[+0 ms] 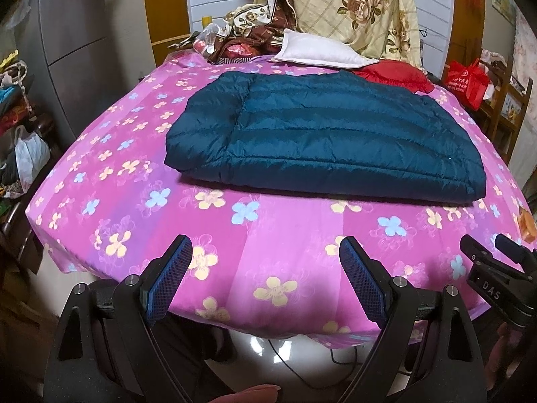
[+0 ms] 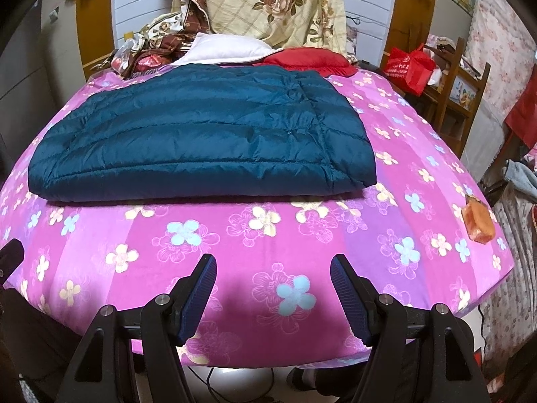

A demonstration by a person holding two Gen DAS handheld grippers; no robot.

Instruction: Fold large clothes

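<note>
Holding both your grippers spread, empty: left gripper (image 1: 265, 262), right gripper (image 2: 272, 277) | teal jacket (image 1: 322, 141) lying folded on bed (image 1: 235, 235) | little remaining.

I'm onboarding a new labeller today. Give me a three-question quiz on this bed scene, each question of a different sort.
1. True or false: the left gripper is shut on the jacket.
2. Multiple choice: what lies just behind the jacket, at its far edge? A) a red garment B) a green towel C) a black shoe
3. Fill in: the small orange packet lies near the bed's ____ edge, seen from the right wrist.

Key: 1 false, both grippers are open and short of the jacket, over the sheet; the right gripper too. 2 A. 3 right.
</note>
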